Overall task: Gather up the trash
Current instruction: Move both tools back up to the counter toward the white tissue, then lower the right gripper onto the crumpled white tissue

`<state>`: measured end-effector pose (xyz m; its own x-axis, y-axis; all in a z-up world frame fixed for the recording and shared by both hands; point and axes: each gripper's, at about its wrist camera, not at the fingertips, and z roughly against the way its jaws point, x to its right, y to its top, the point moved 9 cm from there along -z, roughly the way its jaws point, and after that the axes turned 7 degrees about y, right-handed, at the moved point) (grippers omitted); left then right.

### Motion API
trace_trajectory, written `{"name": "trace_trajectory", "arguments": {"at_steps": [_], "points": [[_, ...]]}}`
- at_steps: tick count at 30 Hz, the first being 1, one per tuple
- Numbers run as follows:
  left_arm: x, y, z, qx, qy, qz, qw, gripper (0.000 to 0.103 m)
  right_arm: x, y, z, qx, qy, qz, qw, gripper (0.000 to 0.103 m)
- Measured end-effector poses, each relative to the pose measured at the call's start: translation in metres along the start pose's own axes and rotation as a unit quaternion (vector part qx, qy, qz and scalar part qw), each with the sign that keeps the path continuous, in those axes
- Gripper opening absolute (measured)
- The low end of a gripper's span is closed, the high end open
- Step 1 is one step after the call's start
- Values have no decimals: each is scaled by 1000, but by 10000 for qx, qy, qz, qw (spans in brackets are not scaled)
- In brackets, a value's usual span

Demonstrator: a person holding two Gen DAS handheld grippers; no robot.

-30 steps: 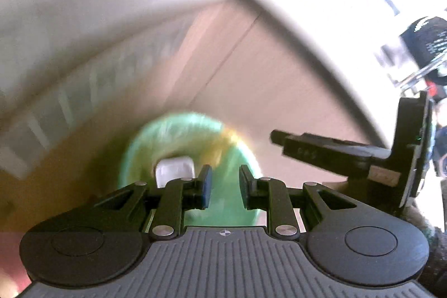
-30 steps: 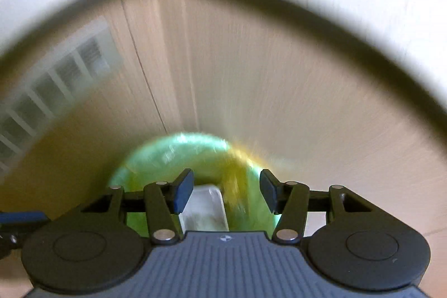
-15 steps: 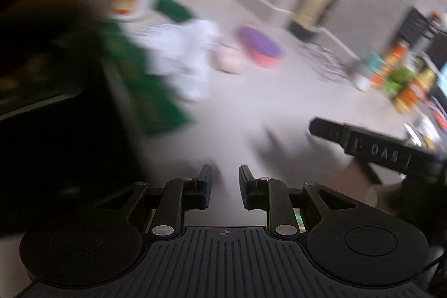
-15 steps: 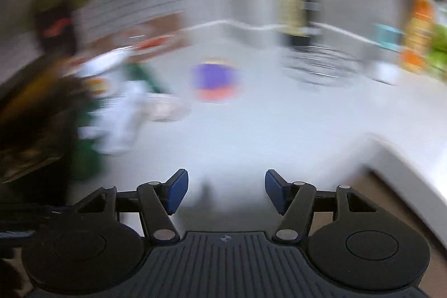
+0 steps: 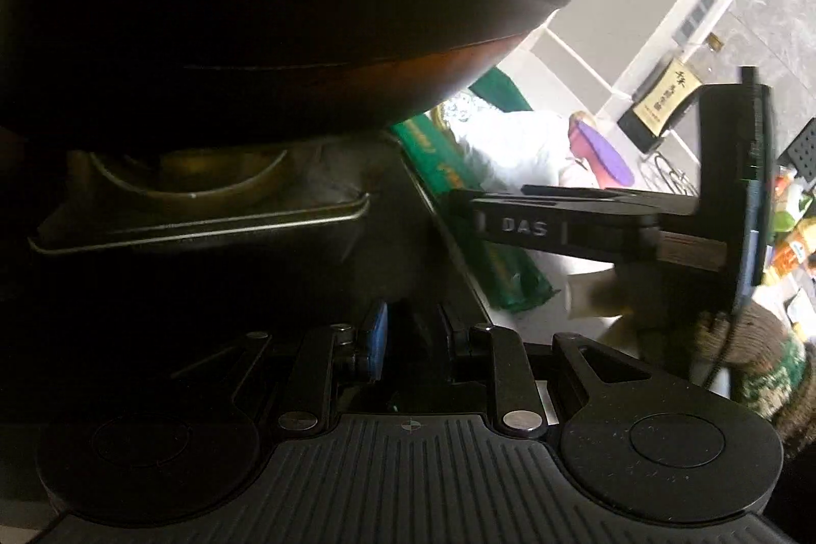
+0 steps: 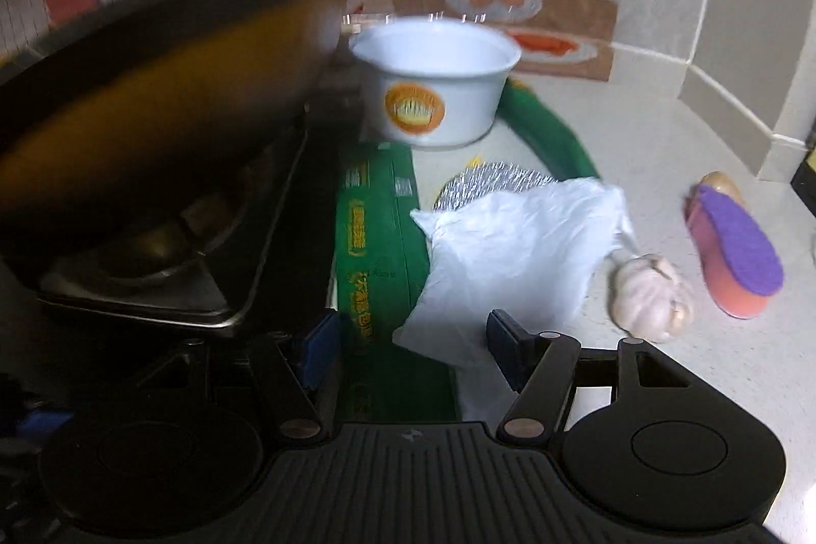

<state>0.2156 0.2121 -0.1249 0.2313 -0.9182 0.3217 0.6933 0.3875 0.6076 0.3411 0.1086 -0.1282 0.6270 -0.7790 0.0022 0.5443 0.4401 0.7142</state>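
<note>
On the pale counter lie a long green package, a crumpled white plastic bag, a ball of foil and a white paper cup with an orange logo. My right gripper hovers open just above the near end of the green package and the bag, nothing between its pads. My left gripper stands over the dark stove edge, jaws a little apart and empty. In the left wrist view the right gripper reaches in from the right, over the green package and the white bag.
A big dark wok sits on the stove at the left, overhanging the counter's edge. A garlic bulb and a pink and purple sponge lie to the right. A bottle and packets stand further right.
Both grippers have swung up from a green bin on the wooden floor to the counter beside the stove. The right jaws stand wider than before.
</note>
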Motion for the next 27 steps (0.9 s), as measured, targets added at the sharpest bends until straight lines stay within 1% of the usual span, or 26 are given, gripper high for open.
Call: {"name": "trace_trajectory", "arguments": {"at_steps": [3, 4, 5, 6, 7, 8, 9, 13, 16, 19, 22, 25, 27], "points": [[1, 0, 2, 61, -52, 78, 9999, 24, 2, -6, -3, -169, 51, -35, 9998, 64], [1, 0, 2, 79, -35, 118, 9999, 24, 3, -7, -5, -241, 90, -66, 9996, 61], [2, 1, 0, 89, -16, 147, 9999, 24, 4, -10, -4, -318, 120, -76, 9994, 46], [5, 1, 0, 96, 2, 180, 9998, 24, 4, -12, -4, -345, 118, -67, 9993, 39], [9, 0, 0, 91, 10, 206, 9997, 24, 5, -13, -1, -354, 97, -44, 9993, 35], [14, -1, 0, 80, -4, 225, 9997, 24, 7, -15, 5, -344, 77, -21, 9994, 28], [19, -3, 2, 77, -38, 231, 9997, 24, 10, -16, 12, -323, 70, -24, 9995, 26], [43, -4, -1, 80, -111, 139, 9998, 24, 29, -29, 46, -204, 173, -232, 9994, 23], [61, -8, -7, 12, -132, 80, 9999, 24, 54, -45, 71, -131, 6, -447, 9989, 23], [82, -14, -14, -76, -178, -114, 9997, 24, 79, -63, 91, -66, -214, -670, 9975, 23], [100, -19, -24, -178, -252, -323, 9990, 24, 97, -77, 103, -40, -235, -965, 9951, 23], [120, -20, -33, -262, -354, -472, 9979, 24, 108, -89, 111, -27, -241, -1178, 9927, 25], [126, -19, -35, -288, -363, -566, 9973, 24, 112, -91, 112, 13, -217, -1334, 9908, 32]]}}
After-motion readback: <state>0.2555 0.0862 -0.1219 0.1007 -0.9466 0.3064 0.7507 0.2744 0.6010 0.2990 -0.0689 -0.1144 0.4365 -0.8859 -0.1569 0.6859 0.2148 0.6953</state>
